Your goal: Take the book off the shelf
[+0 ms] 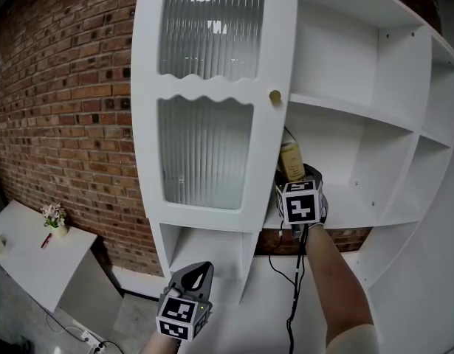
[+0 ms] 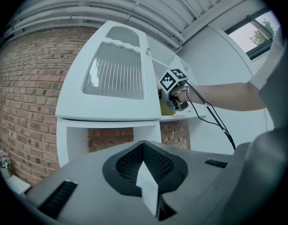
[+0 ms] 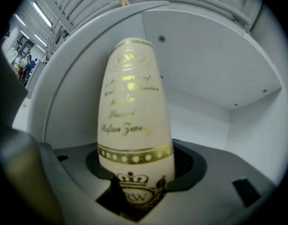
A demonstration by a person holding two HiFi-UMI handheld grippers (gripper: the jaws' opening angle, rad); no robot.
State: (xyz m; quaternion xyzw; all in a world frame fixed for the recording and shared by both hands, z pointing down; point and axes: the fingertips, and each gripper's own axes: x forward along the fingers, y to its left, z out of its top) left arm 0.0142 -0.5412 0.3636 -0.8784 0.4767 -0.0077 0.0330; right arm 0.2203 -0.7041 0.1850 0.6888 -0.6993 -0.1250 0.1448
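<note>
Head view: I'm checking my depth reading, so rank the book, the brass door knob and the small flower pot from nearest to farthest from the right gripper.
1. The book: between the right gripper's jaws, on the shelf.
2. The brass door knob: above it, on the open door's edge.
3. The small flower pot: far left, on the low white table.

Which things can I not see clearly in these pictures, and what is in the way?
1. Head view: the cabinet door and the right gripper hide most of the book.
2. Right gripper view: the book's gold lettering is blurred, and the jaws cover its lower end.
3. Head view: the ribbed glass blurs whatever lies behind it.
4. Left gripper view: the book is too small to read.
</note>
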